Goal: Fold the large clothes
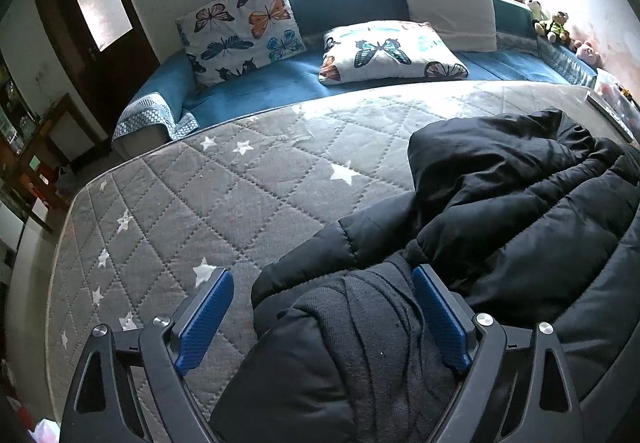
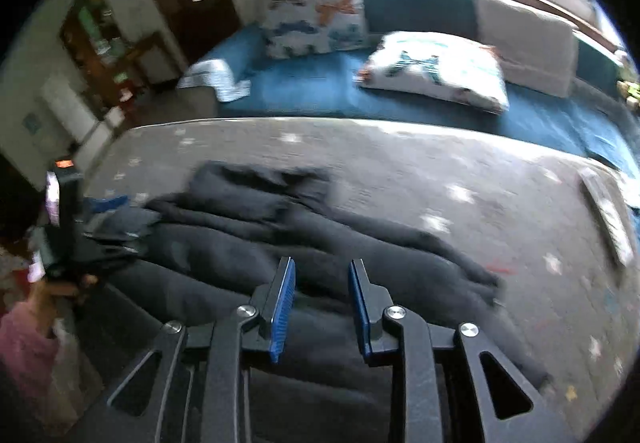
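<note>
A black puffer jacket point(image 1: 520, 203) lies crumpled on the grey star-quilted mattress point(image 1: 200, 203). My left gripper point(image 1: 320, 275) stands wide open over the jacket's near left end. A dark grey knit part point(image 1: 360, 343) lies between the blue pads point(image 1: 204, 323) without touching them. In the blurred right wrist view the jacket point(image 2: 260, 243) spreads across the mattress point(image 2: 520, 203). My right gripper point(image 2: 322, 265) hovers above it with a narrow gap between its pads, and I see nothing pinched there. The left gripper point(image 2: 108, 203) shows at the jacket's far left, held by a hand point(image 2: 80, 283) in a pink sleeve.
Behind the mattress runs a blue sofa point(image 1: 260, 91) with two butterfly pillows point(image 1: 240, 27) and a beige cushion point(image 1: 448, 11). Stuffed toys point(image 1: 556, 23) sit at its right end. A flat grey object point(image 2: 608, 219) lies near the mattress's right edge. A dark door point(image 1: 96, 23) stands at the left.
</note>
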The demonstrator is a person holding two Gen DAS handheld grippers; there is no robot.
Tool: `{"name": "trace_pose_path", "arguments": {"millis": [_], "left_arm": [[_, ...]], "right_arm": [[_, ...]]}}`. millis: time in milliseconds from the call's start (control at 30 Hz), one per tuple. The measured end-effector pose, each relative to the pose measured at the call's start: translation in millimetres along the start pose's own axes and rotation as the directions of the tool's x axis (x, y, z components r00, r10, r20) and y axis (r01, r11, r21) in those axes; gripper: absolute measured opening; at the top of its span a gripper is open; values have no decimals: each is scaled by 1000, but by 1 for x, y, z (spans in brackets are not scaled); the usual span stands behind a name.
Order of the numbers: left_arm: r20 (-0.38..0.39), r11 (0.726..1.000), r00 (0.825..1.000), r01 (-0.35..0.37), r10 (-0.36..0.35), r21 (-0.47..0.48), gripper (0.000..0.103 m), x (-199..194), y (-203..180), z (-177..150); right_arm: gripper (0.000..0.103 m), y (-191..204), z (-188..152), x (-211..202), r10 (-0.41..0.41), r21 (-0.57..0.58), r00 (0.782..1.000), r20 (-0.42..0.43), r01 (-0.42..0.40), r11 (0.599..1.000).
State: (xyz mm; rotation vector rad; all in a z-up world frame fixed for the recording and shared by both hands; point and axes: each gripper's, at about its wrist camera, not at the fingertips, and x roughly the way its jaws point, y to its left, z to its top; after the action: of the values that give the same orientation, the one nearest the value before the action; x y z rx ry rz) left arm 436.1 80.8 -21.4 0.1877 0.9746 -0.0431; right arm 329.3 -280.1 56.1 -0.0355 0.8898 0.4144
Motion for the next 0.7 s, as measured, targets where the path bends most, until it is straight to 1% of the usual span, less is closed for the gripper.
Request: {"name": "trace_pose_path", "arguments": {"millis": [67, 100, 200, 267, 333, 400, 467, 500, 600, 633, 700], "left_arm": [[1, 1000, 1000, 1, -1, -2, 97, 0, 0, 0], [2, 1000, 1000, 1, -1, -2, 97, 0, 0, 0], [-2, 1000, 1000, 5, -6, -9, 97, 1, 1, 0], [-5, 1000, 1000, 14, -14, -16, 98, 1, 3, 0], [4, 1000, 1000, 11, -11, -12, 97, -4, 2, 0], [19, 1000, 1000, -13, 13, -1, 97, -15, 1, 0], [48, 999, 998, -34, 33, 7, 97, -37, -2, 1], [62, 999, 998, -33, 33, 3, 97, -47, -2, 0], [128, 1000, 992, 26, -24, -12, 97, -93, -7, -5], [147, 999, 988, 53, -52, -3, 97, -110, -13, -10], [161, 996, 983, 89, -91, 23, 97, -134, -27, -19]], "right_arm": [[29, 13, 5, 19, 1, -29, 1000, -25, -2, 1000], [29, 19, 8, 37, 1, -38, 998, -56, -3, 999], [29, 18, 5, 82, -52, -43, 992, -117, 47, 998], [29, 11, 3, 91, -33, -17, 990, -135, 31, 999], [29, 12, 5, 78, -50, -16, 990, -128, 49, 999], [30, 17, 3, 57, -71, -36, 991, -114, 67, 997], [32, 23, -3, 33, -63, -59, 994, -92, 58, 997], [32, 26, -8, 22, -47, -61, 995, -89, 41, 997], [33, 32, -25, -9, -17, -63, 996, -85, 11, 998], [35, 34, -30, -15, -12, -65, 995, -94, 6, 998], [40, 38, -41, -20, 0, -65, 994, -112, -7, 998]]}}
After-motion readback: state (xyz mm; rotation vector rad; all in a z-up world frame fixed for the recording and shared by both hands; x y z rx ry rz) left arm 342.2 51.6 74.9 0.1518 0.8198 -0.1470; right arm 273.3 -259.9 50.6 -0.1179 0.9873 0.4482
